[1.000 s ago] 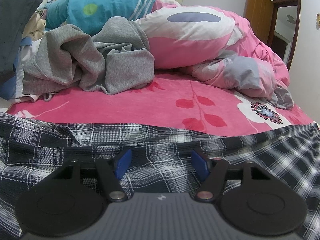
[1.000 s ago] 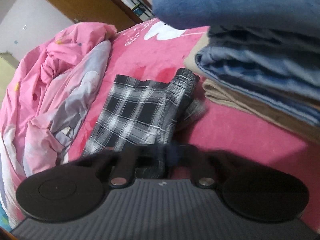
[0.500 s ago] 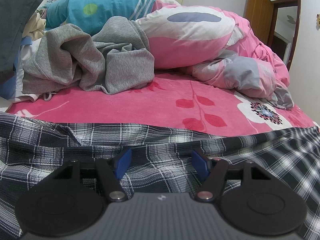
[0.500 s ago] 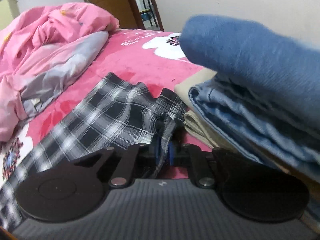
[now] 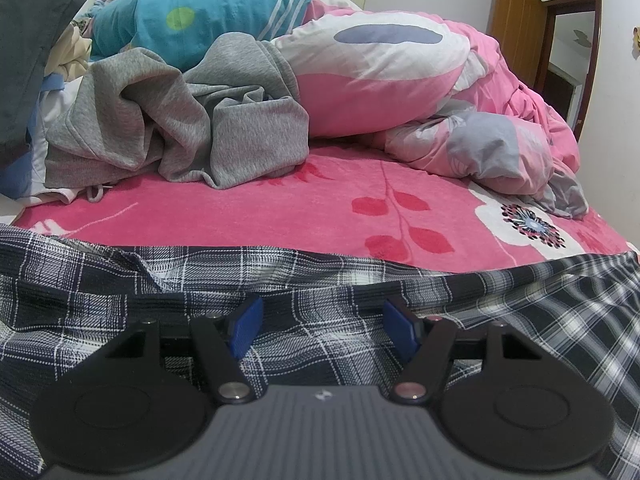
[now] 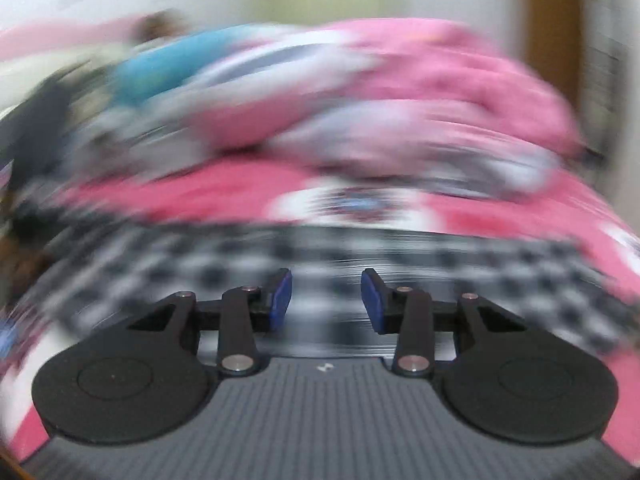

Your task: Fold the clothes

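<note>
A black-and-white plaid garment (image 5: 320,280) lies spread across the near edge of the pink bed. My left gripper (image 5: 322,330) is open, low over it, with the plaid cloth showing between its blue pads. In the right wrist view the picture is motion-blurred; the plaid garment (image 6: 460,264) lies across the bed ahead of my right gripper (image 6: 326,300), which is open and holds nothing.
A crumpled grey sweatshirt (image 5: 180,120) lies at the back left. A pink and white duvet (image 5: 420,92) is bunched at the back right. A person lies at the bed's head under a blue cover (image 5: 200,12). A wooden door (image 5: 516,28) stands far right.
My right gripper let go of the plaid cloth, opened and swung quickly away from the folded stack toward the bed. My left gripper has stayed still and open.
</note>
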### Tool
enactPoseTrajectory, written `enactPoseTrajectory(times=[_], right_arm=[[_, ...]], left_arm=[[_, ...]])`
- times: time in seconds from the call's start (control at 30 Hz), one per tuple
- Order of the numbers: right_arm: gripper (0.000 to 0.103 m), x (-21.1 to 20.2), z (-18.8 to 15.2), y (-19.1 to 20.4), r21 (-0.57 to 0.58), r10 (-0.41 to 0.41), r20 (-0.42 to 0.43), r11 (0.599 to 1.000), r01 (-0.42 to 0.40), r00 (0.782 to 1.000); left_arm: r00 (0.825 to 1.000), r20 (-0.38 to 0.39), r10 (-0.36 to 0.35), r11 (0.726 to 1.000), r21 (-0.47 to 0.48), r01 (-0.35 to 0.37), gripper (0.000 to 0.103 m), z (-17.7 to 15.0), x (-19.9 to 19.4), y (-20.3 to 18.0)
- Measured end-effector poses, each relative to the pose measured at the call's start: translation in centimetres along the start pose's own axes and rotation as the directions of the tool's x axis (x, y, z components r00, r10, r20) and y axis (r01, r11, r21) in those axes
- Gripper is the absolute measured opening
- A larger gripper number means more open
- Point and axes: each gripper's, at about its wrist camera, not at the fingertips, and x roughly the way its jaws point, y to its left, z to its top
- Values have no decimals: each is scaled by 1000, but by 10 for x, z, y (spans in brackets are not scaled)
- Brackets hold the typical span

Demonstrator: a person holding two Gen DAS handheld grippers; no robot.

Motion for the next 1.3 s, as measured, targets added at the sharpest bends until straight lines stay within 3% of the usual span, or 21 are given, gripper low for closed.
enactPoseTrajectory(times=[0.07,0.13,0.23,0.27,0.33,0.43,0.47,0.63,0.83,0.97,1.13,1.3], right_arm=[[36,17,-12,7,-52,60,-116,996,-66,991],[37,27,-32,-8,-50,42,-211,997,-54,977],[37,7,-45,-65,154,9,-200,988,23,980],[37,0,-50,-82,176,-72,-224,978,113,972],[38,-15,-62,-115,193,-252,-286,930,313,925],[38,-47,-72,-148,309,-389,-332,816,488,860],[38,-56,-71,-149,330,-418,-322,792,514,850],[37,-86,-41,-120,377,-422,-156,810,449,893],[38,-103,21,-56,341,-341,105,895,289,934],[39,-130,57,-17,281,-258,214,940,193,942],[41,-140,87,31,179,-149,277,979,101,949],[49,-93,104,95,-16,-1,230,1000,5,973]], left_arm=[[1000,0,-1,1000,-1,1,68,0,0,0],[1000,1,-3,1000,-5,3,68,0,0,1],[1000,2,-7,1000,-10,7,68,0,0,1],[1000,2,-8,1000,-11,8,68,0,0,2],[1000,2,-11,1000,-16,11,68,0,-1,2],[1000,3,-14,1000,-21,14,68,1,-1,3],[1000,2,-14,1000,-21,14,68,1,-1,3],[1000,2,-16,1000,-24,16,68,2,-2,3],[998,56,-10,996,-84,15,69,8,-30,4],[984,133,-118,983,-124,134,76,2,-84,2],[974,120,-193,959,-186,213,76,-23,-139,13],[979,120,-164,949,-253,190,76,-46,-183,50]])
